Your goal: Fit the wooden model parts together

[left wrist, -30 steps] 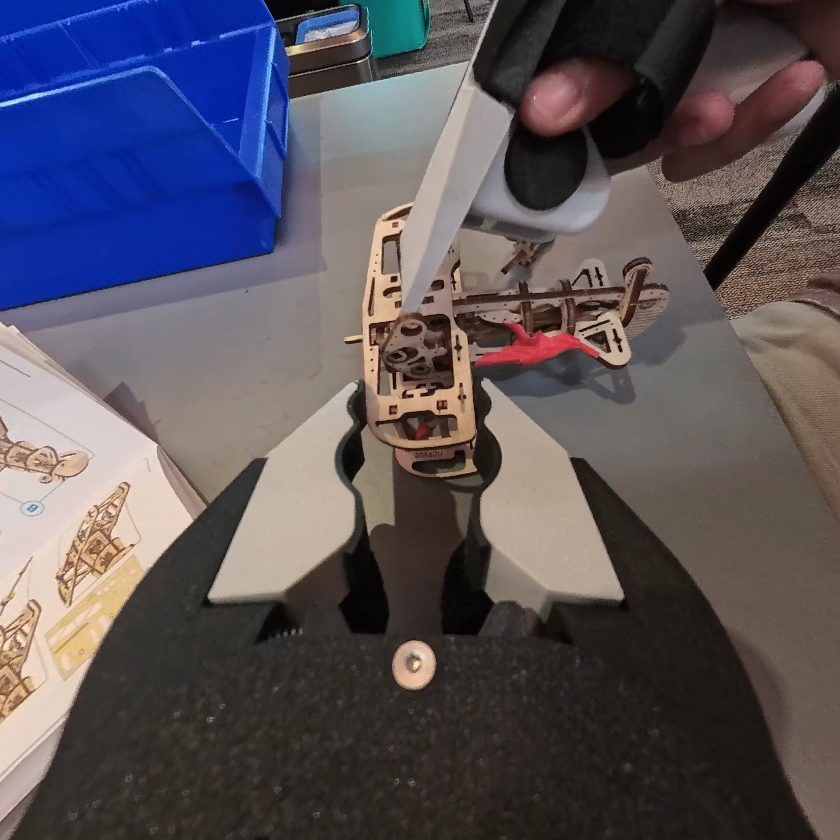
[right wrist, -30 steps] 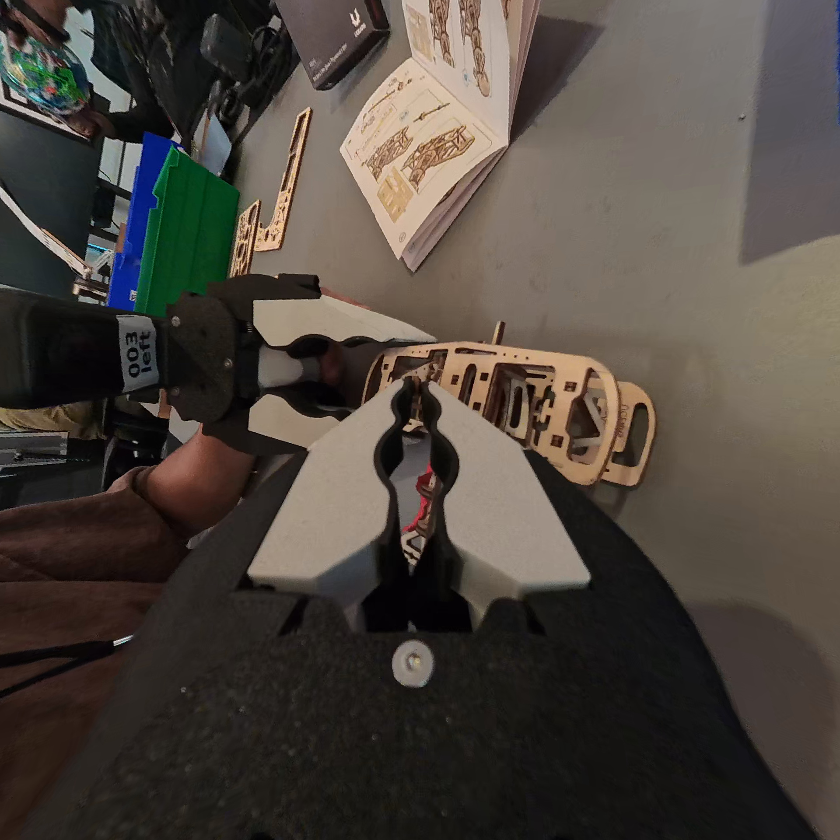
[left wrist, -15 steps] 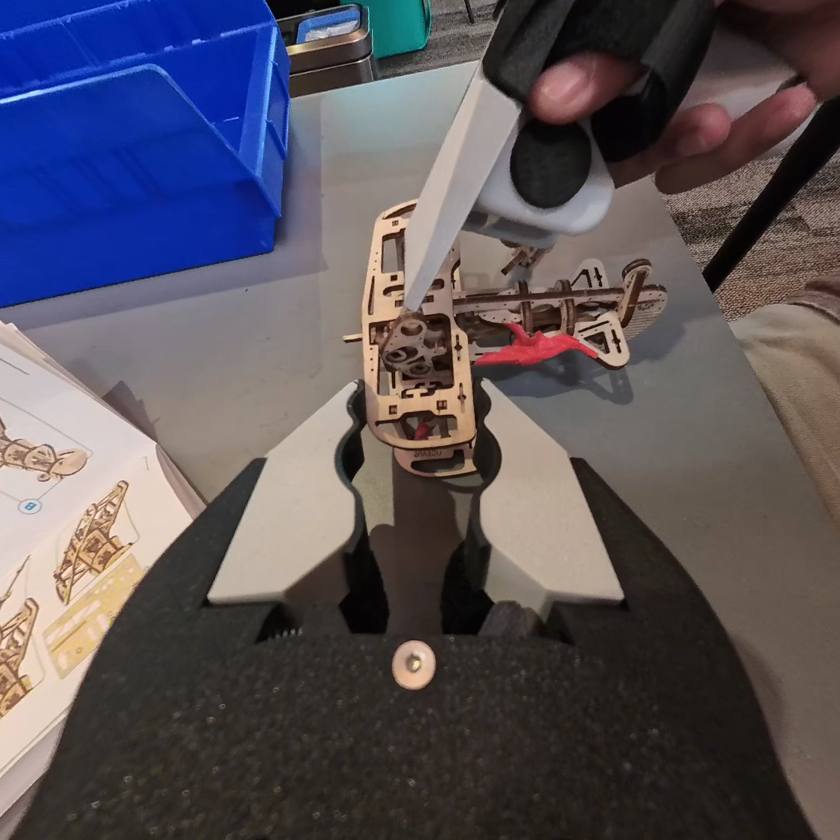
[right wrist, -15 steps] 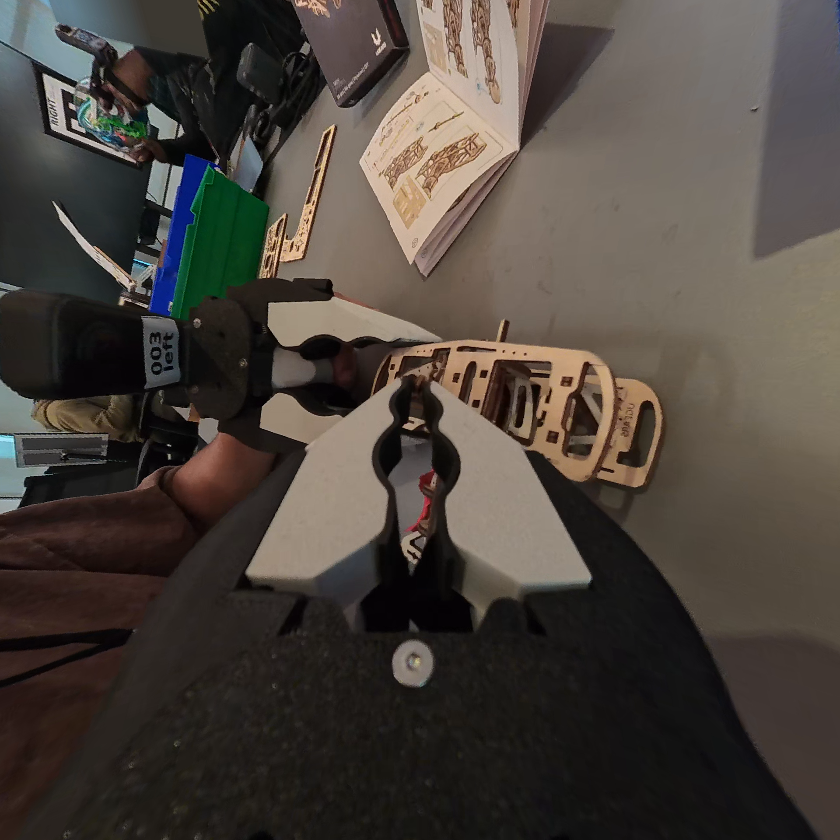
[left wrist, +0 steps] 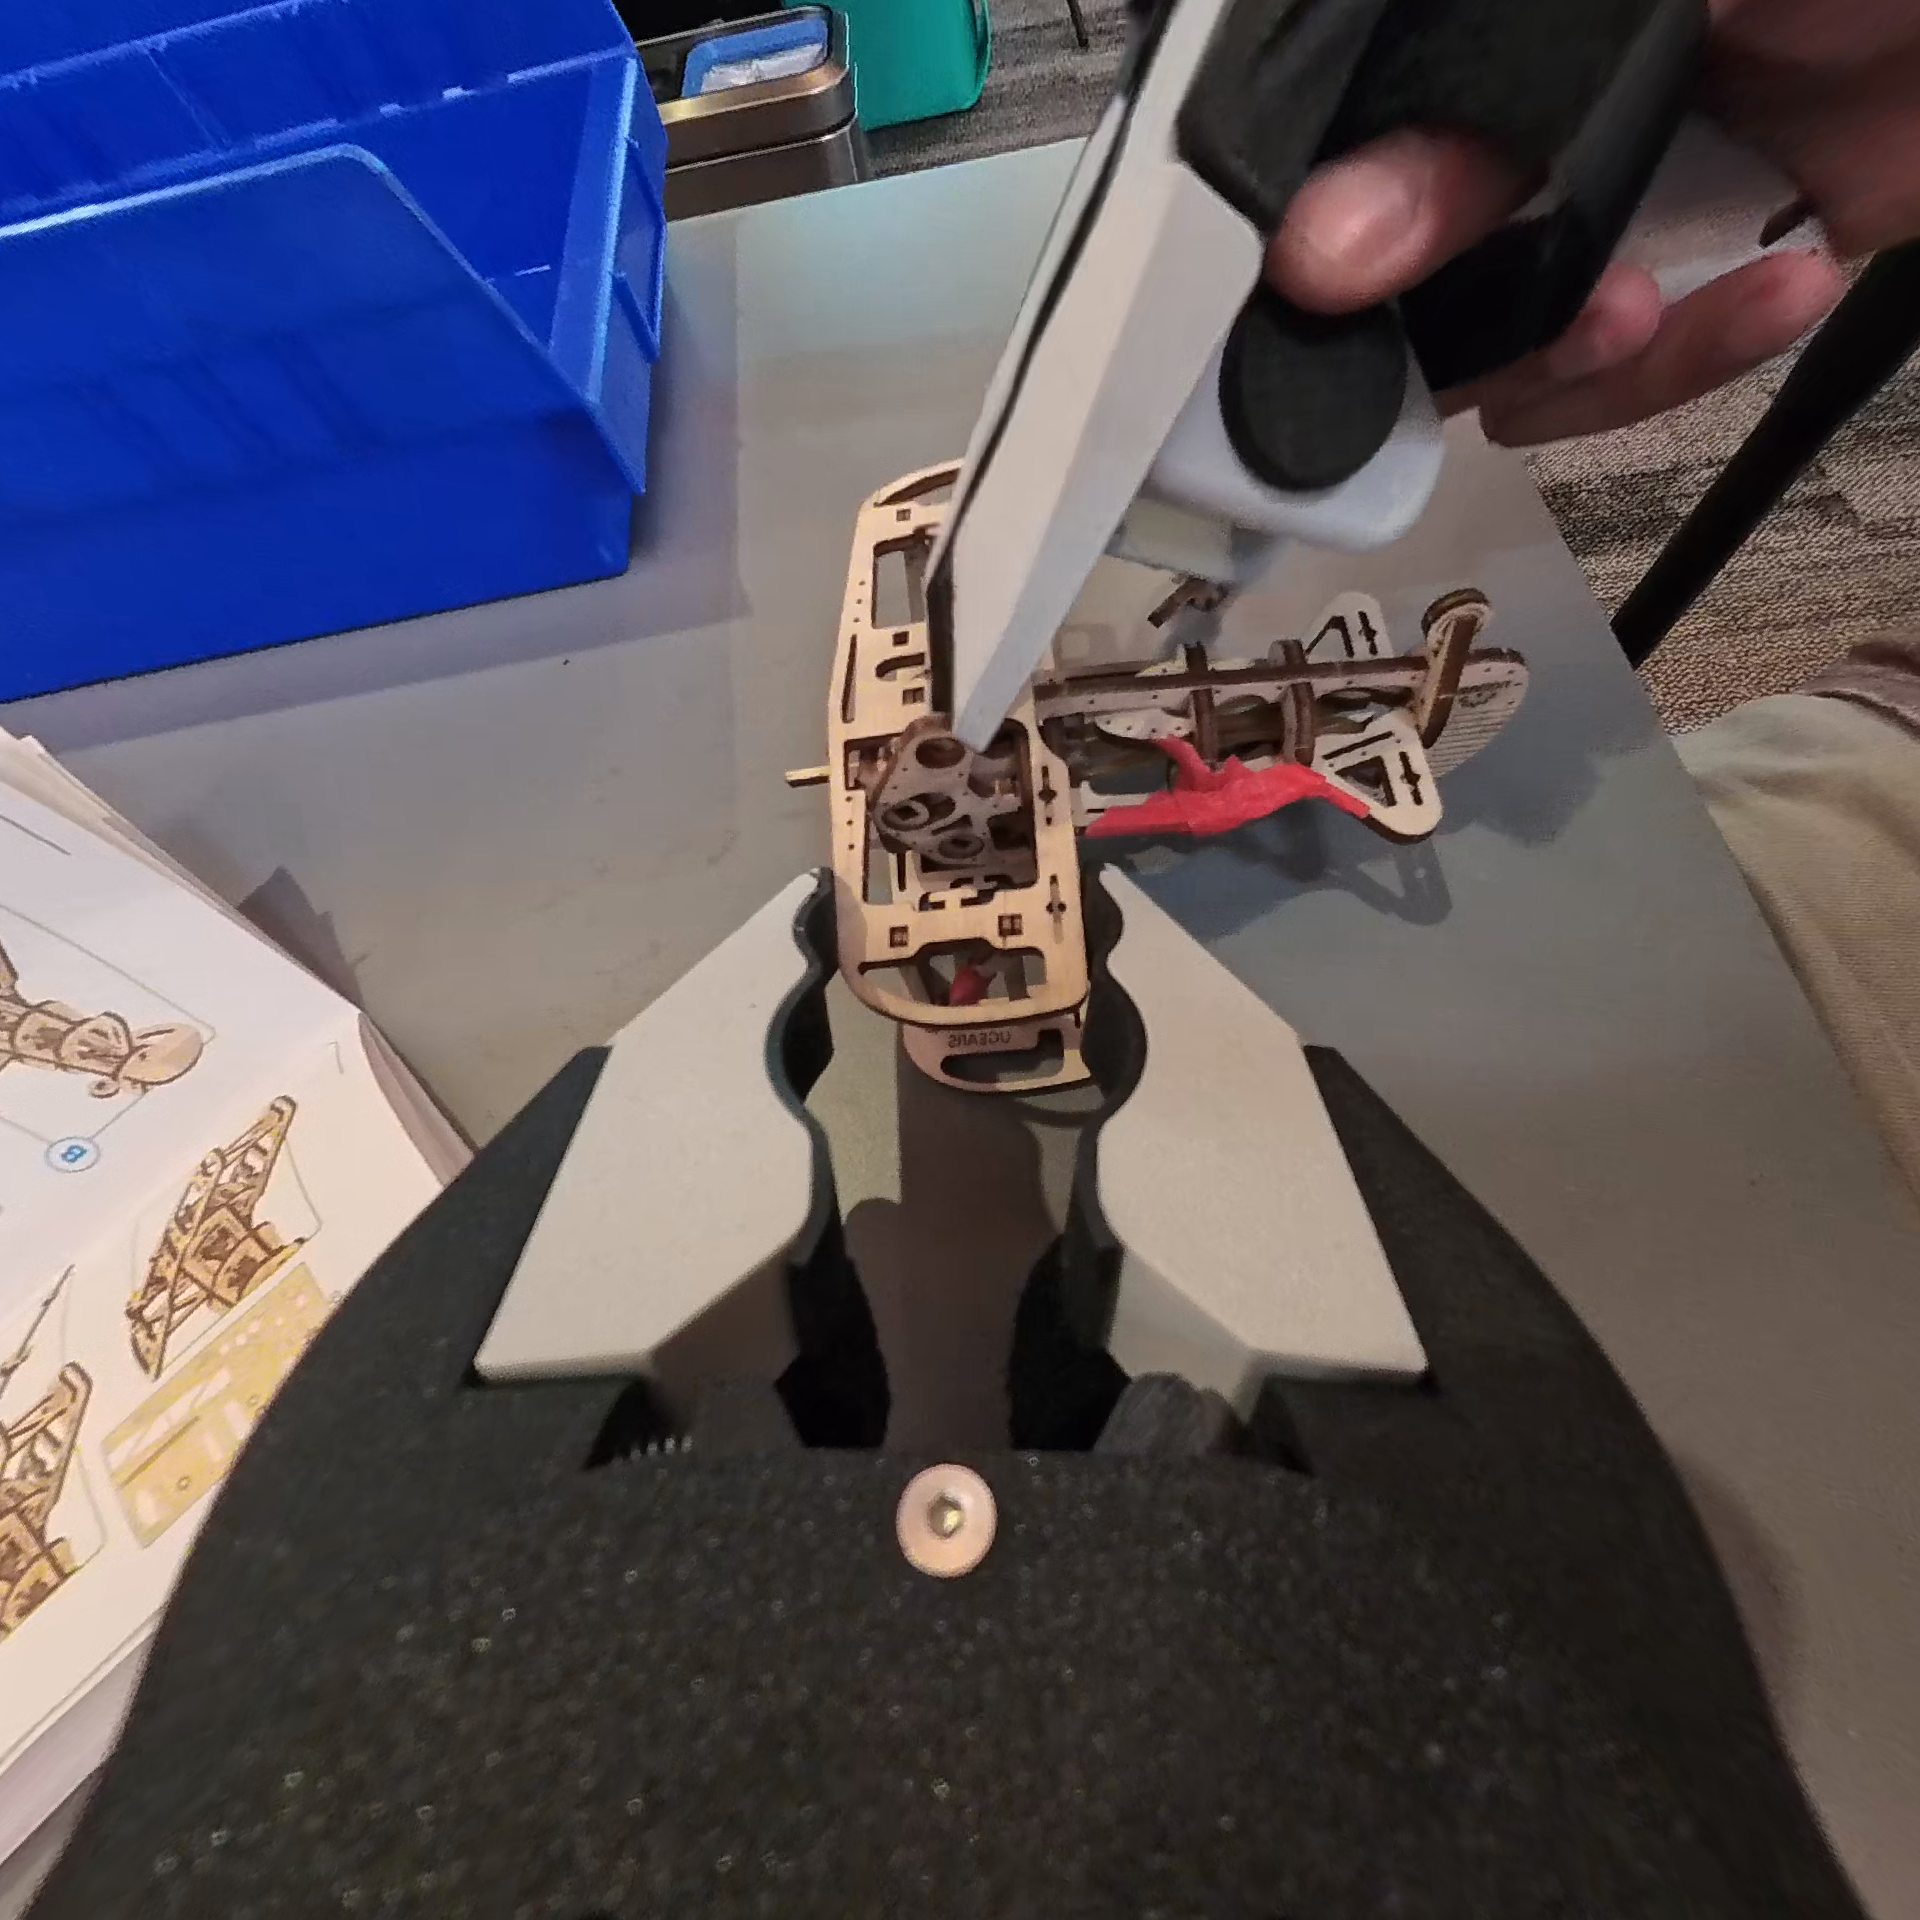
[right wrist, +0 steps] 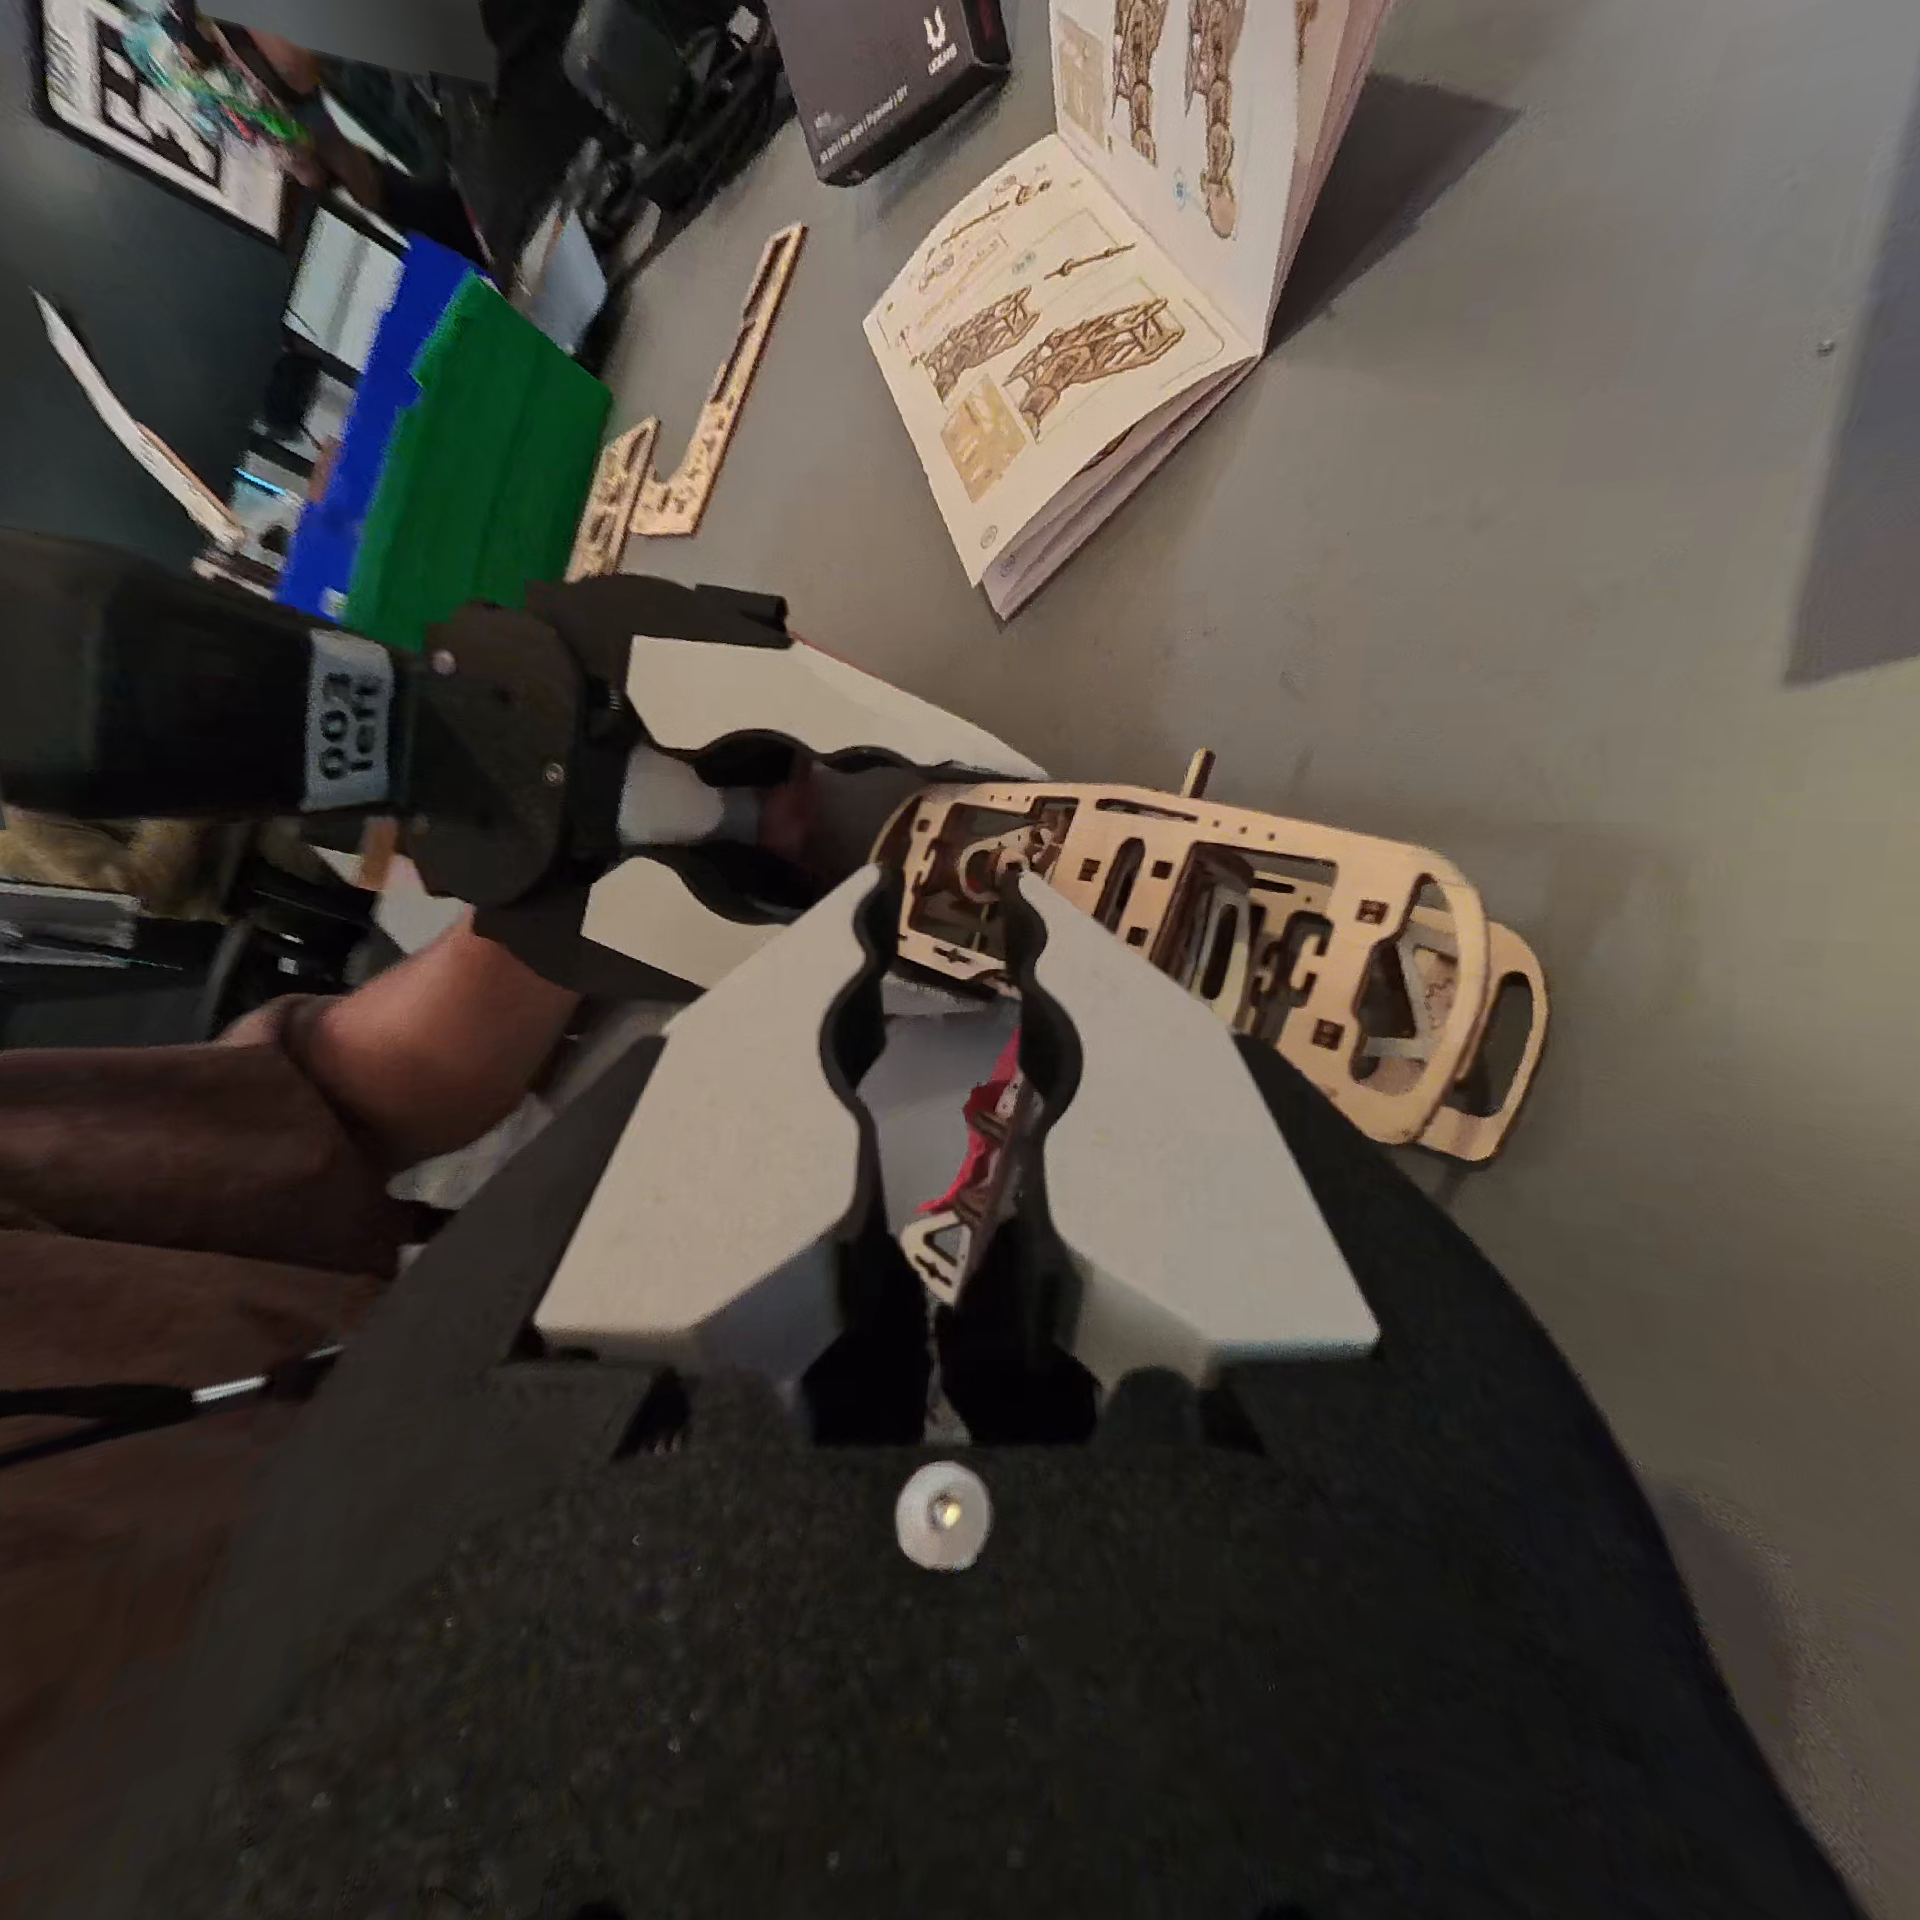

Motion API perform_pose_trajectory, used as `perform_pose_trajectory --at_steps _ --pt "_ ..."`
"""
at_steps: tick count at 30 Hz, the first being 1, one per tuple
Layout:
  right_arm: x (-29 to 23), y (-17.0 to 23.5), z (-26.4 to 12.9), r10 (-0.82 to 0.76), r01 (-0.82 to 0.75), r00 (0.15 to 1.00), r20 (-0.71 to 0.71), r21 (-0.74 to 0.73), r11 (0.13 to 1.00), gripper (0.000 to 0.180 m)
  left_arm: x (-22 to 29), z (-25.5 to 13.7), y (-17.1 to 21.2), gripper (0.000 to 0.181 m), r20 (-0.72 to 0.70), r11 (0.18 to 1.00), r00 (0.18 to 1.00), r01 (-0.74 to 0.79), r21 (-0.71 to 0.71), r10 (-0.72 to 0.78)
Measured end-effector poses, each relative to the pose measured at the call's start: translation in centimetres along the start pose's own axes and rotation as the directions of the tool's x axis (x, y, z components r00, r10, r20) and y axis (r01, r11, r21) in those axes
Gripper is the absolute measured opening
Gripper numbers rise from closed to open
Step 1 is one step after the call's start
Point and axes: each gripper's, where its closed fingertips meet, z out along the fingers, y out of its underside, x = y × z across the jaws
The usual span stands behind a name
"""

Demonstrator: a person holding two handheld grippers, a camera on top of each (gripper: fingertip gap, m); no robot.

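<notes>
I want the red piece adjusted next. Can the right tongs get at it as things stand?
Probably yes. The red plastic piece sits exposed along the light wooden biplane model, nothing covering it; the right tongs, open at the wing's centre, hang close above. The left tongs grip the wing.

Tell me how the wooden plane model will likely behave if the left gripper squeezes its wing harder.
Likely fragile: the wooden plane model is thin sheet full of cut-out slots, so its wing may crack or flex under the left gripper. Probably light, being mostly open framework. It could tip or twist, since it rests tilted on the table.
</notes>
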Motion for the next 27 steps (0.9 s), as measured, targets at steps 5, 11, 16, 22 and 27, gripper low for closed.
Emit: perform_pose_trajectory --at_steps 5,11,16,22,27 --pt "0.5 0.2 0.2 -0.179 0.173 0.972 -0.155 -0.053 0.983 0.013 0.0 0.0 0.0 0.044 0.004 1.0 1.0 0.002 -0.001 -0.002" --pt "0.9 0.0 0.4 -0.32 0.303 0.891 -0.321 -0.105 0.947 0.008 -0.1 0.0 0.0 0.044 0.012 1.0 1.0 0.005 -0.002 -0.005" --pt "0.7 -0.1 0.1 -0.401 0.382 0.835 -0.376 -0.126 0.915 0.007 -0.2 -0.1 0.0 0.044 0.031 1.0 0.999 -0.005 0.0 0.005" --pt "0.1 -0.6 -0.8 -0.372 0.37 0.868 -0.329 -0.07 0.926 0.014 -0.3 -0.2 0.0 0.043 0.043 1.0 0.999 -0.014 0.005 0.014" --pt "0.4 -0.9 -1.7 -0.398 0.401 0.852 -0.341 -0.064 0.914 0.018 -0.1 -0.3 -0.1 0.044 0.059 0.999 0.997 -0.048 0.011 0.047"
